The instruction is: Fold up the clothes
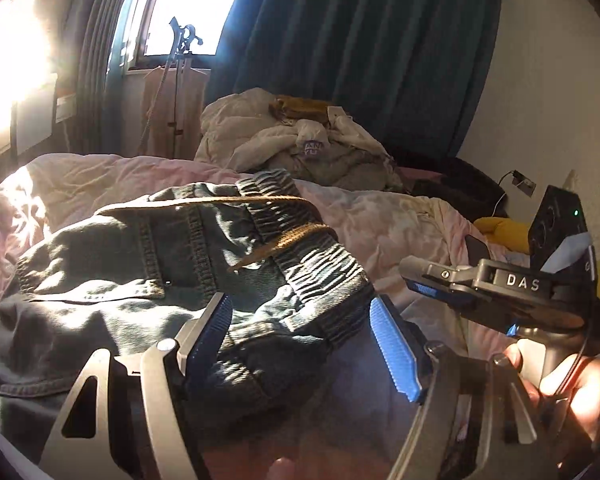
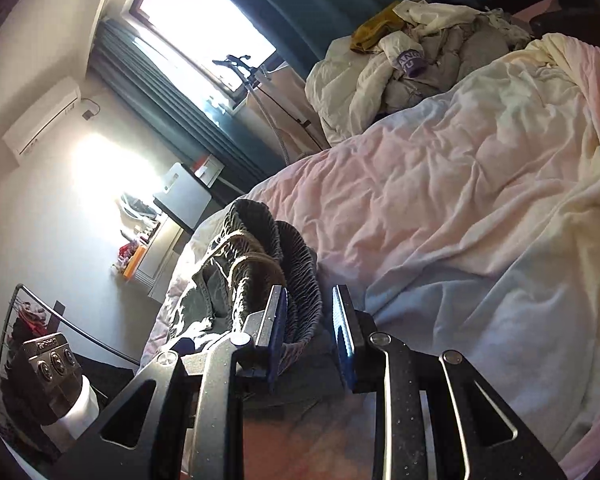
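Dark denim trousers [image 1: 120, 272] lie crumpled on the pink duvet [image 1: 380, 216], their ribbed elastic waistband [image 1: 324, 264] and brown drawstring [image 1: 292, 240] turned toward me. My left gripper [image 1: 304, 340] stands wide open, its blue pads on either side of the waistband's near fold without pressing it. My right gripper [image 1: 410, 276] points in from the right, its tips just off the waistband's end. In the right wrist view the right gripper [image 2: 310, 324] has a narrow gap, the waistband [image 2: 268, 240] lies against the left pad, and the trousers [image 2: 204, 304] spread beyond it.
A heap of pale and grey clothes [image 1: 300, 140] [image 2: 420, 60] sits at the far end of the bed before a dark curtain [image 1: 360, 40]. The duvet [image 2: 460, 200] stretches to the right. A garment steamer stand [image 1: 180, 60] is by the window. A hand [image 1: 572, 392] holds the right gripper's handle.
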Available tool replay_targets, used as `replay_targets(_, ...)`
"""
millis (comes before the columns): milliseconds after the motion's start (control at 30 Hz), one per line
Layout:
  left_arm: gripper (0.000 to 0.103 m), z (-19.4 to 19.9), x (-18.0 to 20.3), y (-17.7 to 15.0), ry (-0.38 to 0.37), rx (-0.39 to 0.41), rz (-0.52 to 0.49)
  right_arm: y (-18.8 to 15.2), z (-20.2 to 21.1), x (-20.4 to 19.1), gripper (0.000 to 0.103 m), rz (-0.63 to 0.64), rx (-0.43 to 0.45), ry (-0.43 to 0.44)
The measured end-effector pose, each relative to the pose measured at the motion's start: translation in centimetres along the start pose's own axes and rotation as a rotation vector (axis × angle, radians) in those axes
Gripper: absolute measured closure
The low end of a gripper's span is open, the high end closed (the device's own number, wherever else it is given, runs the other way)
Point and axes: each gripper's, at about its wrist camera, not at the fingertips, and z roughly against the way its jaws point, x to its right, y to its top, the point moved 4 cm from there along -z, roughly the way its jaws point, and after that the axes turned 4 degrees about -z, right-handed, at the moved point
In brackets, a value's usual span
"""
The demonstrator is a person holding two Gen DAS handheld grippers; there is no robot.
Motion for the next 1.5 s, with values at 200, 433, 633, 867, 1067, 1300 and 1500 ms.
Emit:
replay_targets(200, 0.027, 4.3, -8.2, 1.1, 0.135, 0.006, 0.077, -2.2, -2.2, -2.4, 0.029, 0.051, -0.101, 0.08)
replay_targets(433, 0.001, 6.0, -18.3, -0.4, 0.184, -0.051, 0.296, -5.2, -6.8, -1.3, 0.026, -0.035, -0.271, 0.04)
replay_targets(633, 0.001, 4.6, -21.9, -2.6, 0.139, -0.138, 0.408, -6.5, -9.0, -2.1, 0.025, -0.018, -0.308, 0.036)
replay_targets(867, 0.001, 3.1, -23.4, -4.9, 0.161, -0.199, 0.469, -7.0, -10.9, -2.1, 0.011, 0.102, -0.251, -0.138)
replay_targets(1067, 0.001, 1.1, -23.4, -6.3, 0.116, -0.277, 0.48, -7.9, -13.4, 0.9, 0.0, -0.043, -0.33, -0.108)
replay_targets(1300, 0.004, -0.4, -23.7, -7.3, 0.1, -0.318, 0.493, -7.6, -13.3, 0.5, 0.004, -0.111, -0.309, 0.037)
replay_targets(1500, 0.012, -1.3, -23.7, -8.1, 0.065, -0.338, 0.515, -7.9, -13.4, 0.6, 0.004, -0.102, -0.295, 0.066)
